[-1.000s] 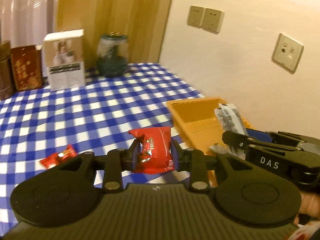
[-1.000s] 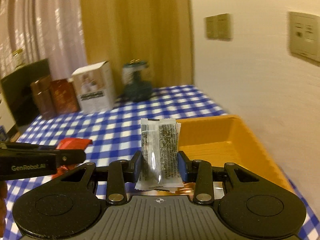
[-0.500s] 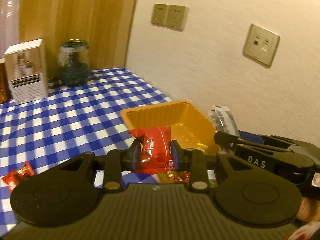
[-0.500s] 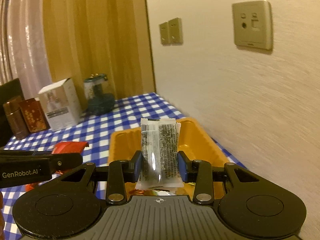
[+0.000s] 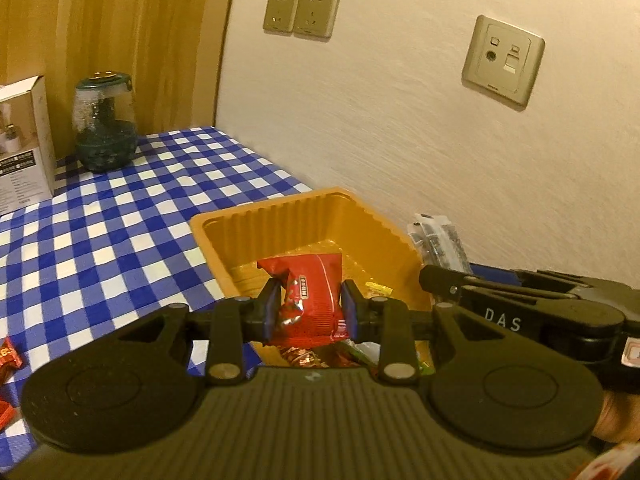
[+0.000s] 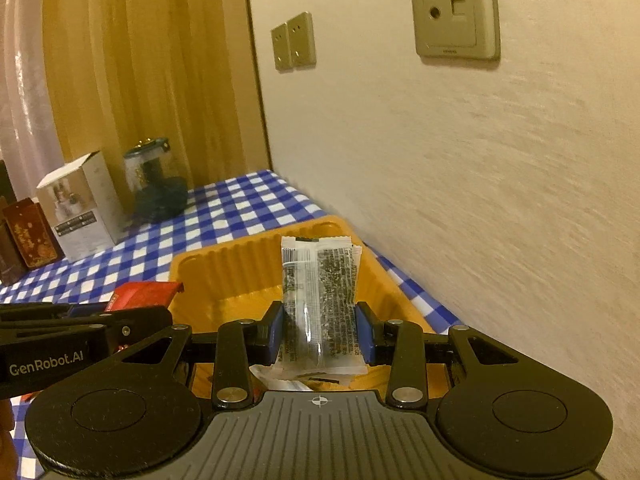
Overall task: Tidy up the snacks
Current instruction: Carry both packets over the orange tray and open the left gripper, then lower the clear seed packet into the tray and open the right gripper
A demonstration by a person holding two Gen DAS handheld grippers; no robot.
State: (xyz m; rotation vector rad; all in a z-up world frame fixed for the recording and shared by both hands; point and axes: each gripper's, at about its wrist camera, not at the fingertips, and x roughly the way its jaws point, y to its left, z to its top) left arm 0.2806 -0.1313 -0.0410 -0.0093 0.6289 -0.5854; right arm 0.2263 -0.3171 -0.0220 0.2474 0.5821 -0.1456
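1. Holding a red snack packet (image 5: 316,296) between its two blue pads, the left gripper (image 5: 308,312) sits at the lower centre of the left wrist view; the jaws are pressed against both sides of the packet.
2. Behind and below this packet is the orange tray (image 5: 224,224), in the middle of the frame, and the packet hangs over its near part.
3. Some other wrappers (image 5: 304,356), red and green, lie in the bottom of the tray, just under the gripper; I cannot read what they are.
4. The right gripper (image 6: 319,332) pinches a clear packet with dark contents (image 6: 320,300), which stands upright at the centre of the right wrist view, over the same tray (image 6: 240,252).
5. In the left wrist view the right gripper comes in from the right edge, and its clear packet is seen just beside the right rim of the tray.
6. In the right wrist view the left gripper enters from the left edge, with the top of the red packet above it.
7. The tray rests on a blue and white checked tablecloth (image 5: 120,216), close to the cream wall (image 5: 400,140).
8. At the left edge of the left wrist view, low in the frame, another red wrapper (image 5: 8,354) lies on the cloth, well apart from the tray.
9. In the upper left stand a dark green glass jar (image 5: 105,124) and a white box (image 5: 24,144), near each other.
10. Two wall sockets (image 5: 301,11) and one more wall plate (image 5: 503,60) are in the upper part of the frame.
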